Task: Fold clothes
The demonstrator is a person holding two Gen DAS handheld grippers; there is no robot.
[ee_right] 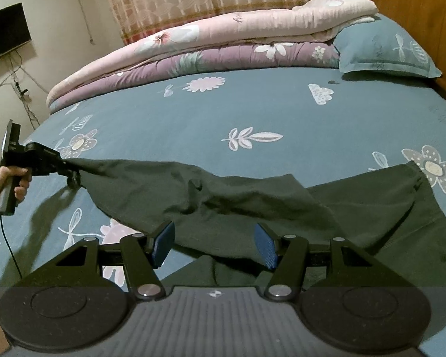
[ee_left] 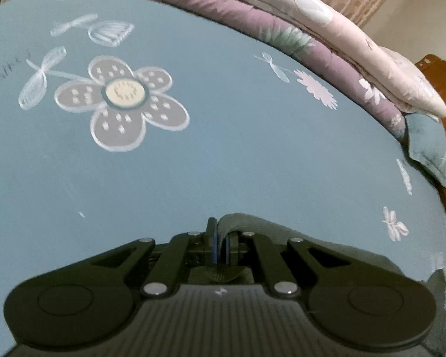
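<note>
A dark green garment [ee_right: 252, 205] lies across the blue flowered bedsheet [ee_right: 193, 113]. My left gripper [ee_left: 221, 245] is shut on an edge of it [ee_left: 240, 223] and holds that corner lifted; it also shows at the left of the right wrist view [ee_right: 71, 175], held by a hand, with the cloth stretched from it. My right gripper [ee_right: 214, 242] is open and empty, its blue pads [ee_right: 163, 242] on either side of the garment's near edge, just above the cloth.
Folded pink and purple quilts [ee_right: 211, 47] lie along the far side of the bed. A blue pillow [ee_right: 386, 50] sits at the far right by the wooden headboard [ee_right: 416, 0]. A wall TV [ee_right: 6, 32] and cables are at left.
</note>
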